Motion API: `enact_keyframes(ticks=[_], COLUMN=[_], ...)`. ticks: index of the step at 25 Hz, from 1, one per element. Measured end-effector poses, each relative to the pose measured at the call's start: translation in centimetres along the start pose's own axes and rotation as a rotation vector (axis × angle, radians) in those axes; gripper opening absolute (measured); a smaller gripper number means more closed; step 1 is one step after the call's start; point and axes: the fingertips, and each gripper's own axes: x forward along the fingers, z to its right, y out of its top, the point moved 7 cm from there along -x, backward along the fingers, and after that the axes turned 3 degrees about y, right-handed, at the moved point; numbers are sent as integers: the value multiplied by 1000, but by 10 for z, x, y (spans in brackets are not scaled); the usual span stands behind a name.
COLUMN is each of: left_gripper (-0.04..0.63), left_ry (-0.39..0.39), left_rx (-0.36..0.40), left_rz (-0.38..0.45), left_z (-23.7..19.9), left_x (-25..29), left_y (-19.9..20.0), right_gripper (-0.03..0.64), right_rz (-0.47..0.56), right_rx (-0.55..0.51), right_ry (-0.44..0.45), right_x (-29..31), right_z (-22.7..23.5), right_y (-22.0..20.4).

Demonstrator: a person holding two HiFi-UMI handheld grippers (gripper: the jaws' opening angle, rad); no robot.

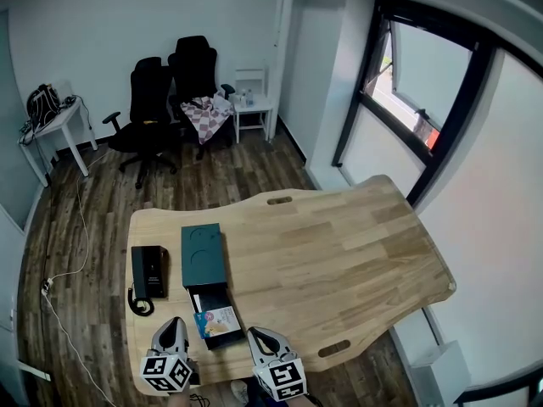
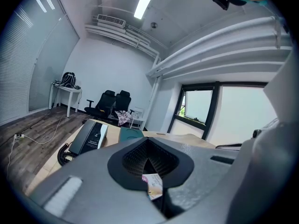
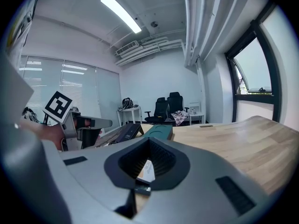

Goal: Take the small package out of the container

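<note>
The container (image 1: 209, 295), an open dark box, lies near the wooden table's front left edge. Inside it rests the small package (image 1: 217, 320), pale with colourful print. Beyond the box lies its teal lid (image 1: 201, 254). My left gripper (image 1: 176, 327) hovers just left of the box with jaws shut and empty. To the box's right, my right gripper (image 1: 260, 339) is shut too, holding nothing. The package (image 2: 154, 185) peeks through the left gripper (image 2: 148, 161) in its own view. In the right gripper view, the package (image 3: 147, 171) shows beyond the right gripper (image 3: 147, 166).
A black desk telephone (image 1: 148, 271) with a coiled cord sits left of the lid. Two black office chairs (image 1: 170, 100) and small white tables stand at the back wall. A cable runs along the floor at left. A large window (image 1: 424, 91) is on the right.
</note>
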Motion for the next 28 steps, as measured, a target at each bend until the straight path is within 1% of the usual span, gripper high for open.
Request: enact_keyframes(ticks=[4, 6, 8, 11, 17, 23, 28], left_gripper=[-2, -2, 0, 0, 6, 103, 146], left_ry=[-7, -8, -13, -28, -7, -25, -4], left_rx=[-11, -5, -6, -38, -91, -169, -220], left_rz=[-37, -61, -85, -127, -203, -294, -330], left_z=[-4, -5, -6, -9, -17, -21, -26], left_x=[1, 2, 3, 7, 13, 29, 40], left_y=[-11, -18, -26, -40, -67, -92, -104], right_gripper=[5, 5, 5, 5, 5, 5, 5], right_rz=[-8, -17, -33, -52, -100, -138, -159], right_rx=[5, 9, 14, 17, 27, 38, 31], right_ry=[5, -4, -1, 11, 20, 19, 29], right_x=[4, 5, 7, 11, 20, 32, 42], right_z=[0, 1, 1, 1, 3, 12, 17], right_y=[-2, -2, -9, -21, -36, -45, -48])
